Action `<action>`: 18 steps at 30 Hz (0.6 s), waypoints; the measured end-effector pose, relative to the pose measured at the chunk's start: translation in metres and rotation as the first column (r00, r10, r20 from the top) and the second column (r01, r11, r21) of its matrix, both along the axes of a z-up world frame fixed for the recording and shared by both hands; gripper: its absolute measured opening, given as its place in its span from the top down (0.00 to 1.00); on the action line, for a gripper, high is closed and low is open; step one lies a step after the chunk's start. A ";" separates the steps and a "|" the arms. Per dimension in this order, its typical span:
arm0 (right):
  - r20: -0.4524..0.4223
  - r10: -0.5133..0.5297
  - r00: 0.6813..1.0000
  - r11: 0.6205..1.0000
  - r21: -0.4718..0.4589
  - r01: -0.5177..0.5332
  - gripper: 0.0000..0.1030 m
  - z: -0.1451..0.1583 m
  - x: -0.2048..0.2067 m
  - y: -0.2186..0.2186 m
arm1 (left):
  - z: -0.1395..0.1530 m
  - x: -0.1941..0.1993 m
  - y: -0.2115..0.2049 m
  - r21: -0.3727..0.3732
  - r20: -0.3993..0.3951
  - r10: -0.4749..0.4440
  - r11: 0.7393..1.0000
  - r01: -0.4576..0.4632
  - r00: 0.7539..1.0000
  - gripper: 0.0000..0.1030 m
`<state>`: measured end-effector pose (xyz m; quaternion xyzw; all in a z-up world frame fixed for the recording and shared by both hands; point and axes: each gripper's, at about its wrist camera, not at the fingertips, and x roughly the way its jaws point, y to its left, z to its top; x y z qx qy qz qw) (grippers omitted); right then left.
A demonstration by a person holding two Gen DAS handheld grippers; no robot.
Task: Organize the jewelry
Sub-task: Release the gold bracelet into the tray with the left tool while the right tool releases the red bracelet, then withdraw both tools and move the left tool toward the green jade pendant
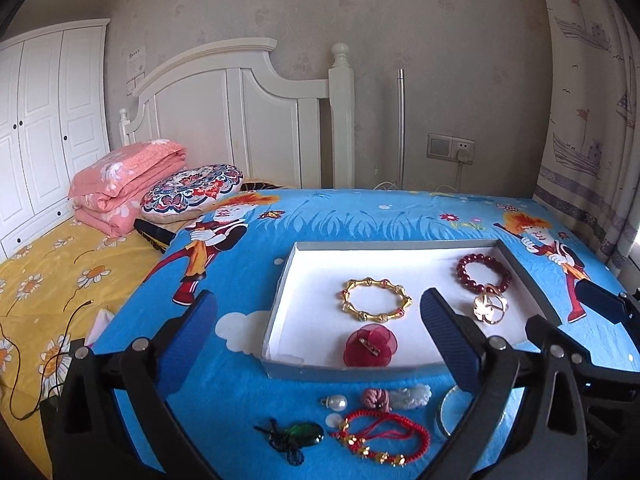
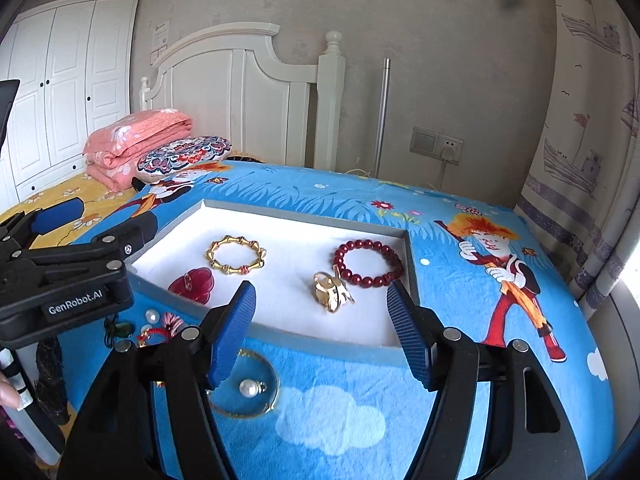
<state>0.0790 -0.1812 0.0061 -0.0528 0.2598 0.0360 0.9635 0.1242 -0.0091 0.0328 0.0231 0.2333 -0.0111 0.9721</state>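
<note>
Blue ribbed pads stand wide apart on my left gripper (image 1: 324, 332), nothing between them, and my right gripper (image 2: 320, 328) is likewise spread and empty. Past my left fingers lies the tray (image 1: 280, 312), grey-walled with a white floor, and in it sit the gold bangle (image 1: 376, 294), the red flower brooch (image 1: 370, 346) near the front wall, the red bead bracelet (image 1: 484, 274) toward the far right corner and the gold ring (image 1: 490, 307) touching its near side. The loose pieces wait on the blue cloth (image 1: 240, 400) between me and the tray's front wall: a pearl (image 1: 338, 403), a pink knot (image 1: 376, 398) beside a pale jade carving (image 1: 412, 394), a green pendant (image 1: 304, 434) on dark cord, a red cord bracelet (image 1: 380, 436) with gold charms, and a clear bangle (image 1: 452, 412) partly hidden behind my left gripper's right finger. In the right wrist view a second pearl (image 2: 250, 388) lies inside that clear ring, under my right gripper's left finger. What matters for my next reach, I judge, is that everything unsorted lies low and close, below my left gripper's open span; the red cord bracelet stretches left to right, so my jaws would need to turn to close across it. My left hand is nearer that cluster, my right nearer the clear bangle and its pearl, with the tray straight ahead of both
</note>
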 end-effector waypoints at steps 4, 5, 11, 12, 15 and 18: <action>-0.006 0.014 1.000 1.000 -0.004 -0.014 0.30 -0.008 -0.020 -0.001 | -0.009 -0.028 0.005 -0.008 0.002 -0.030 1.000 0.030 1.000 0.05; -0.006 0.018 1.000 1.000 -0.009 -0.018 0.30 -0.010 -0.024 -0.001 | -0.012 -0.035 0.007 -0.004 0.004 -0.031 1.000 0.031 1.000 0.05; -0.011 0.035 0.999 0.999 -0.012 -0.035 0.28 -0.021 -0.045 0.002 | -0.029 -0.068 0.020 0.038 0.012 -0.016 0.999 0.015 1.000 0.05; -0.009 0.038 0.999 0.999 -0.018 -0.038 0.28 -0.024 -0.048 0.004 | -0.032 -0.072 0.024 0.040 0.008 -0.016 0.999 0.016 1.000 0.05; -0.001 0.042 0.999 0.999 -0.028 -0.042 0.27 -0.030 -0.056 0.009 | -0.040 -0.084 0.034 0.040 0.003 -0.028 0.999 0.027 1.000 0.05; 0.002 0.051 0.999 0.998 -0.035 -0.050 0.27 -0.035 -0.061 0.012 | -0.049 -0.094 0.042 0.032 -0.005 -0.042 0.999 0.042 0.999 0.05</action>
